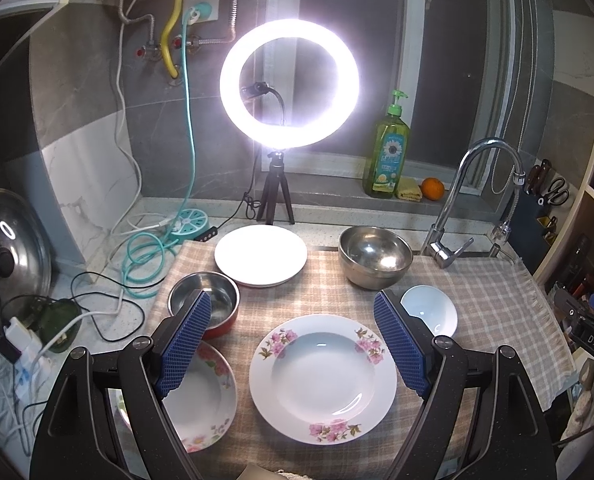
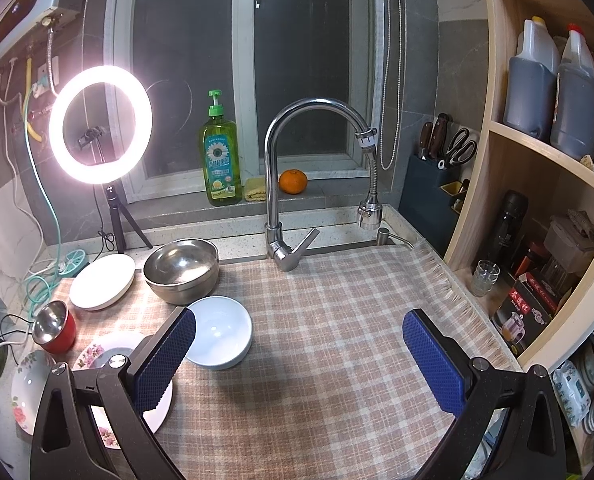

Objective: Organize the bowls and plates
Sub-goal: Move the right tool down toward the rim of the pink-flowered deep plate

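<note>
**Both claws wide over the checked cloth**

The left gripper (image 1: 293, 344) gapes empty above the white floral-rimmed deep plate (image 1: 323, 374). The right gripper (image 2: 299, 360) is spread over bare beige checked cloth (image 2: 337, 320), the small white ceramic bowl (image 2: 220, 332) apparently just beside its left finger.

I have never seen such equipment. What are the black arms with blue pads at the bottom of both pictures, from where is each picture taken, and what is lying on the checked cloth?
The arms are two hand-held grippers, each carrying its own camera that looks forward along its fingers. One picture comes from the left gripper, the other from the right gripper. Both are open and hold nothing.

On the checked cloth lie two flowered plates, a plain white plate, a large steel bowl, a small white bowl and a steel bowl with a red outside. Behind stand a ring light, a soap bottle and a faucet.
</note>
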Demonstrator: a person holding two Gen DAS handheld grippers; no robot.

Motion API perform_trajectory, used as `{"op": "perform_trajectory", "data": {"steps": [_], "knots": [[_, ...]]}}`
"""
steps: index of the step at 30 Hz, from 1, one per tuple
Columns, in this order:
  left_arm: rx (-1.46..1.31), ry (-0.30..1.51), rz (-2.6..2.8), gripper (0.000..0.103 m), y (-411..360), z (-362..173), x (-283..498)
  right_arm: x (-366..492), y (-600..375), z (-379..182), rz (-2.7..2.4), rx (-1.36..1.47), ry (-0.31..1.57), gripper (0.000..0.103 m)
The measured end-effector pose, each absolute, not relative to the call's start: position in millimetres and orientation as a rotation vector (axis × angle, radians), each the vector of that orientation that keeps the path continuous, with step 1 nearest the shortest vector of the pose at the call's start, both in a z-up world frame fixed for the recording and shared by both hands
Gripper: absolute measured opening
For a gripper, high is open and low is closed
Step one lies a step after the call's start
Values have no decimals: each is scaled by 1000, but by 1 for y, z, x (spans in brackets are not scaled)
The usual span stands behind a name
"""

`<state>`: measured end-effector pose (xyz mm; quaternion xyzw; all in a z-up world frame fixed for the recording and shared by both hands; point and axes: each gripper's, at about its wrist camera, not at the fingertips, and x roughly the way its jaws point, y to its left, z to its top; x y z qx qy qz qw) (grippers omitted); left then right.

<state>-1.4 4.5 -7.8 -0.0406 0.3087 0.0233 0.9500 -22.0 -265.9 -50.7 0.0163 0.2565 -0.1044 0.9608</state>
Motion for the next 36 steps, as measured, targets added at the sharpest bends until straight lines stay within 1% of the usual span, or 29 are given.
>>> {"op": "perform_trajectory", "data": {"steps": [11, 17, 24, 30, 32, 34, 36], "knots": [[-126, 690, 113, 84, 30, -30, -3, -14, -263, -62, -105, 70, 548, 102], [-157, 762, 122, 84, 43, -49, -4, -1, -260, -79, 2, 118, 610, 102], [-222, 897, 75, 84, 45, -88, 0, 22, -252, -110, 145, 190, 732, 102], [-192, 963, 31, 83, 51, -105, 15, 40, -248, -143, 223, 290, 864, 92], [-162, 981, 3, 83, 51, -109, 25, 45, -247, -153, 234, 315, 898, 86], [-143, 1013, -27, 82, 52, -118, 40, 49, -243, -161, 239, 320, 926, 75], [-135, 1058, -58, 82, 51, -130, 56, 52, -238, -168, 246, 319, 948, 72]]}}
